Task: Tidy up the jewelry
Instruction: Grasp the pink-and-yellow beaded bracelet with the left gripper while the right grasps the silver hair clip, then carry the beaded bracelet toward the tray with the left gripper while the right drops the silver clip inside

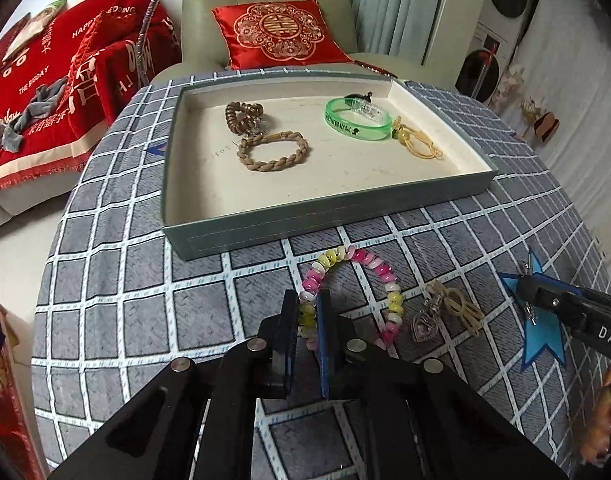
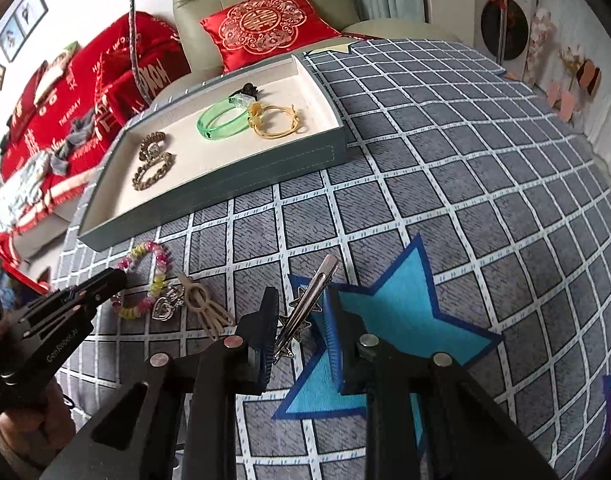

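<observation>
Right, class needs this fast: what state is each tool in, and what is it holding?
Left tool: shut on the beaded bracelet.
Right tool: shut on the silver hair clip.

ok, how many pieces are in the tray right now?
4. Brown coil tie and braided bracelet on the tray's left side, touching; green bangle and yellow cord bracelet on its right side. Nothing looks hidden.
</observation>
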`<state>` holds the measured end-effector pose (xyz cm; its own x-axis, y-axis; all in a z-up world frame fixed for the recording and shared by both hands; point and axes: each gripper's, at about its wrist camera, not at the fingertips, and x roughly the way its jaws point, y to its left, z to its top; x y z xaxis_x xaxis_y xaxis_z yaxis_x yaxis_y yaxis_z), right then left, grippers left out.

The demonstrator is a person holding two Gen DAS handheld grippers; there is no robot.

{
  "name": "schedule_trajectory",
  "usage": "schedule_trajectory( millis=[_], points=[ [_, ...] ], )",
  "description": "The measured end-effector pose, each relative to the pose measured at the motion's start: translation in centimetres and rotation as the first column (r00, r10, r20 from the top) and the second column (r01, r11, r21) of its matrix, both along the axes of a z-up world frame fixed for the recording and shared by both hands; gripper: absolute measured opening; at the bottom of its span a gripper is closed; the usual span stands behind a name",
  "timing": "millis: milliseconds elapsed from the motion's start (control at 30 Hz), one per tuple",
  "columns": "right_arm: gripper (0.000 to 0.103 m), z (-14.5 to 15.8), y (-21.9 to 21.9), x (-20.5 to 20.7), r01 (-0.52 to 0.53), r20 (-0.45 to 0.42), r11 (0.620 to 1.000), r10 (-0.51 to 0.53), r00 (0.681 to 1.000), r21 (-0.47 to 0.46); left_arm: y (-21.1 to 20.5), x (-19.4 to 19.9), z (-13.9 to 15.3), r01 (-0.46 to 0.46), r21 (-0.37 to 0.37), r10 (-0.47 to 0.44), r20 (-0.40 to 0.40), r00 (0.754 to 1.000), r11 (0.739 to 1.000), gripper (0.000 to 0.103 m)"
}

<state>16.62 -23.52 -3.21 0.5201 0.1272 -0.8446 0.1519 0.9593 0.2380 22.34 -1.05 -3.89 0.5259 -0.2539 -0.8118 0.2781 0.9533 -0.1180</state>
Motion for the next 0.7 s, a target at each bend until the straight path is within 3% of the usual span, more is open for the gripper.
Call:
schedule_trajectory(
  millis=[400,700],
  points=[
    [0.024,1.2,-0.2,-1.4,-0.030,0.033,0.998,0.028,0.999,0.048,1.9,-1.8,3.2,0.004,-0.086,0.001,0.054,0.999,0.996,0.023],
    [0.024,3.2,-0.5,-0.5,-0.052,0.067,0.997,0.048,0.997,0.055,2.8,-0.7,6.5,0.000,-0.114,0.015,0.126,0.992,0.993,0.023]
  ],
)
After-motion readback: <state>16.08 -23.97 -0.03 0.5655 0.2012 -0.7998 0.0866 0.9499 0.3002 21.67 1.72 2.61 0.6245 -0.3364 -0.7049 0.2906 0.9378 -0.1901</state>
